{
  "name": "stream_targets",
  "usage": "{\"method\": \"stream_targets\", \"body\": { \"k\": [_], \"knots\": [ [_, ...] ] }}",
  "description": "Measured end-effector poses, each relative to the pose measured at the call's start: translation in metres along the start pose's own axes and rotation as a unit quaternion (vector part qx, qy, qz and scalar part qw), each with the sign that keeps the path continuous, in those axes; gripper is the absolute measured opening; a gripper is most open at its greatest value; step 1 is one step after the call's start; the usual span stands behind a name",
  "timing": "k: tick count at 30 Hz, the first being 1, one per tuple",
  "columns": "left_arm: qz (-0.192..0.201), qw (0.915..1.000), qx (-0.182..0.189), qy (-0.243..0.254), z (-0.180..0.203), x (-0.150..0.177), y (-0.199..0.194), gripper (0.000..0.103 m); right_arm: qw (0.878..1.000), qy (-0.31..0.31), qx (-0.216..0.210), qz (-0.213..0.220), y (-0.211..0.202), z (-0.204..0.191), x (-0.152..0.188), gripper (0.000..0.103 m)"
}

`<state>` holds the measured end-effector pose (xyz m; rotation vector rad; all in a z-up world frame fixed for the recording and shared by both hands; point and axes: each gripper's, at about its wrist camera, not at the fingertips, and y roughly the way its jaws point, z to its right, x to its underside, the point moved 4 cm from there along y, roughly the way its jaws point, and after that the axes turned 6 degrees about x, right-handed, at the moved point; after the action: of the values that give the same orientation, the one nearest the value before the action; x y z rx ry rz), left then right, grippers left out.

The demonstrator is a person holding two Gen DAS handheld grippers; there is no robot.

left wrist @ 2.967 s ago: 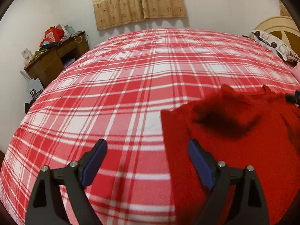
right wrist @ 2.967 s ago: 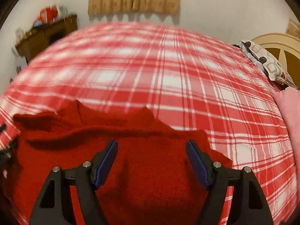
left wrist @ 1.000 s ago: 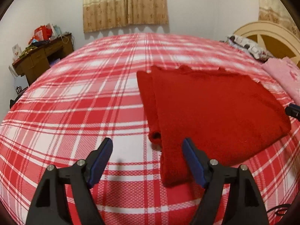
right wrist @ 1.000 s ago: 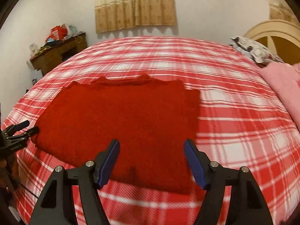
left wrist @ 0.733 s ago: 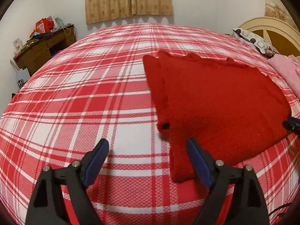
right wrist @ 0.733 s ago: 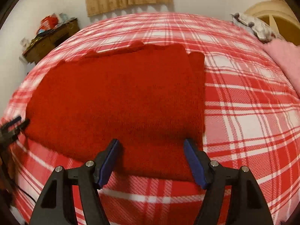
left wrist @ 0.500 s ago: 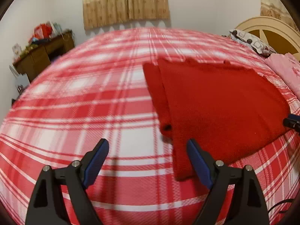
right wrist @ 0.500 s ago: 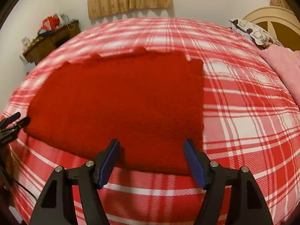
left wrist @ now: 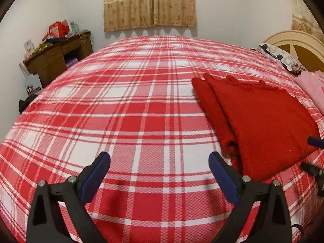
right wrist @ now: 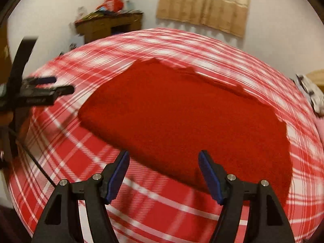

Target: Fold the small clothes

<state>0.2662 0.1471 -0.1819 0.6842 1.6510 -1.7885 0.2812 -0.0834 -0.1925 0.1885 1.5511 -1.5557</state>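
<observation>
A folded red sweater (left wrist: 263, 121) lies flat on the red and white plaid bedspread (left wrist: 131, 121), to the right in the left wrist view. My left gripper (left wrist: 159, 160) hovers over bare bedspread to the left of the sweater, its jaws opening with nothing between them. In the blurred right wrist view the red sweater (right wrist: 182, 117) fills the middle. My right gripper (right wrist: 164, 160) stands open just above the sweater's near edge, nothing held. The left gripper (right wrist: 50, 87) also shows at the left edge of the right wrist view.
A wooden desk (left wrist: 58, 58) with clutter stands at the far left by the wall. A curtain (left wrist: 149, 4) hangs behind the bed. A patterned pillow (left wrist: 279, 57), a pink cloth (left wrist: 311, 89) and a cream headboard (left wrist: 297, 42) are at the right.
My left gripper slid left off the sweater and its jaws widened. The right gripper rolled and swung sideways, so the sweater now sits tilted in its view. The sweater stays put.
</observation>
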Motion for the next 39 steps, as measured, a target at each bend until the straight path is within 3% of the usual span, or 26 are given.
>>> {"method": "stream_targets", "body": {
  "k": [4, 19, 25, 31, 39],
  "knots": [
    [-0.012, 0.9999, 0.01, -0.004, -0.002, 0.001, 0.005, 0.102, 0.999, -0.043, 0.001, 0.003, 0.006, -0.027, -0.002, 0.071],
    [-0.023, 0.9996, 0.013, 0.007, -0.004, -0.019, 0.026, 0.102, 0.996, -0.09, 0.002, 0.01, 0.031, -0.075, -0.023, 0.071],
    [-0.031, 0.9983, 0.049, -0.006, 0.002, -0.03, 0.038, 0.102, 0.995, -0.095, 0.011, 0.019, 0.038, -0.081, -0.031, 0.071],
    [-0.03, 0.9977, 0.061, 0.001, 0.013, -0.037, 0.044, 0.102, 0.996, -0.088, 0.013, 0.022, 0.044, -0.081, -0.037, 0.071],
    [-0.022, 0.9918, 0.125, -0.018, 0.029, -0.056, 0.053, 0.102, 0.996, -0.085, 0.019, 0.027, 0.047, -0.08, -0.042, 0.071]
  ]
}}
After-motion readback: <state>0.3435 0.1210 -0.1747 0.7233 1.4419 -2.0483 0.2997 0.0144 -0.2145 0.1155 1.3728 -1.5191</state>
